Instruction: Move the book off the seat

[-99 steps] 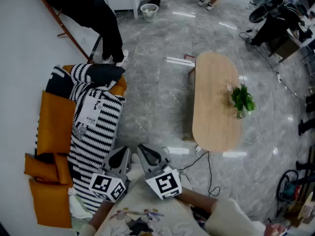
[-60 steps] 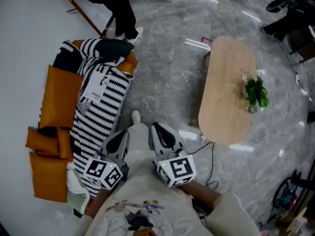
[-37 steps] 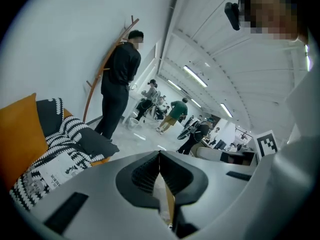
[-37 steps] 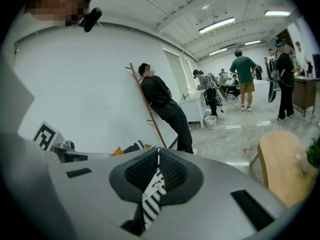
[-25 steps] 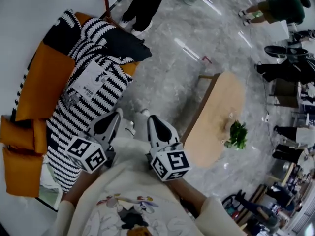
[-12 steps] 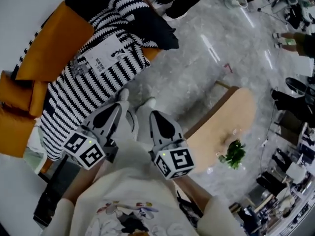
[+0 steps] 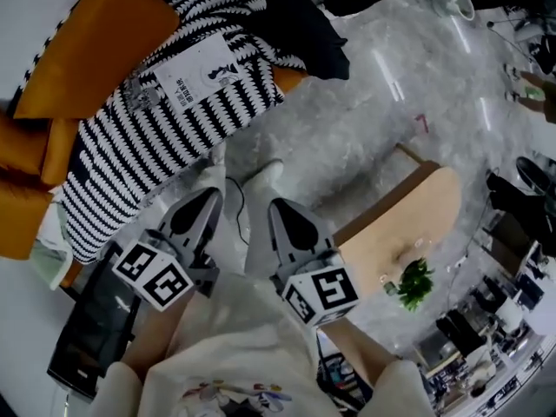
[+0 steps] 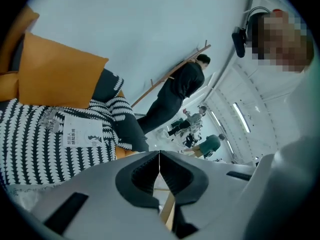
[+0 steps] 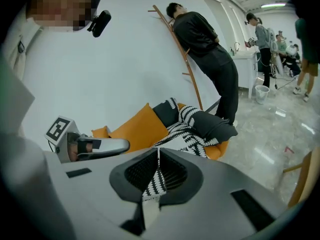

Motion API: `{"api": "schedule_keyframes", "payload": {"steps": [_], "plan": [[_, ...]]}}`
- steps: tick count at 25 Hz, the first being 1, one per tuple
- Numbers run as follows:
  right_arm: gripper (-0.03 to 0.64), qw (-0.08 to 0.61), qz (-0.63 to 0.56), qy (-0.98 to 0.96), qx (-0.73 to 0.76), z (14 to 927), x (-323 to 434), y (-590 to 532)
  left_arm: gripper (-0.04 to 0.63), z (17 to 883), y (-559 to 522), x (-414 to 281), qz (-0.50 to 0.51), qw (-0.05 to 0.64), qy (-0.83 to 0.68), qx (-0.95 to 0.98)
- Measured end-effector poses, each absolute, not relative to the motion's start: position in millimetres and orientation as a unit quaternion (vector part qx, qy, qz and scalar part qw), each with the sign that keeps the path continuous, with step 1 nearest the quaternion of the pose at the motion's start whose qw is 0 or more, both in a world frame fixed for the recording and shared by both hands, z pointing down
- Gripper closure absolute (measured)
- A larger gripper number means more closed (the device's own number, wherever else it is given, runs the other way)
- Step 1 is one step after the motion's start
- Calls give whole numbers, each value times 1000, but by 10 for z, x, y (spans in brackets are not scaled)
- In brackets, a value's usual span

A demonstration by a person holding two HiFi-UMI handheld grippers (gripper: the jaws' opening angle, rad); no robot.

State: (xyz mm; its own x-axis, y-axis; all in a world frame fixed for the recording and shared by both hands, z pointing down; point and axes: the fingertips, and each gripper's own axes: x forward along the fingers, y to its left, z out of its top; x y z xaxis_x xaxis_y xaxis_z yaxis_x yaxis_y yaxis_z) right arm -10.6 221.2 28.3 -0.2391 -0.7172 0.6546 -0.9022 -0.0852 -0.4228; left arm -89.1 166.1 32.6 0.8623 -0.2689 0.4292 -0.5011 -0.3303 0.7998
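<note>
Book (image 7: 198,75) on striped blanket (image 7: 130,146); cover print illegible.

The right gripper (image 9: 158,151) is pointing, jaws pressed together, toward a striped blanket (image 9: 186,117) lying over an orange sofa (image 9: 137,127); the left gripper (image 9: 114,145) is hovering alongside.

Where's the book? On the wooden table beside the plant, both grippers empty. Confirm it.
Wrong place. The book lies on the striped throw over the sofa, as the head view shows. The left gripper and right gripper are empty.
</note>
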Motion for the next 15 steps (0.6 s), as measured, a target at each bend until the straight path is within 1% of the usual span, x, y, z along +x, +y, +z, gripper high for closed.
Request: {"api": "schedule_keyframes", "payload": {"steps": [9, 15], "plan": [[601, 112, 433, -666, 596, 852, -174, 1794, 586, 759, 1568, -1048, 143, 540, -243, 793], [601, 126, 424, -682, 583, 1145, -296, 1589, 586, 1040, 1449, -1129, 142, 545, -263, 783]]}}
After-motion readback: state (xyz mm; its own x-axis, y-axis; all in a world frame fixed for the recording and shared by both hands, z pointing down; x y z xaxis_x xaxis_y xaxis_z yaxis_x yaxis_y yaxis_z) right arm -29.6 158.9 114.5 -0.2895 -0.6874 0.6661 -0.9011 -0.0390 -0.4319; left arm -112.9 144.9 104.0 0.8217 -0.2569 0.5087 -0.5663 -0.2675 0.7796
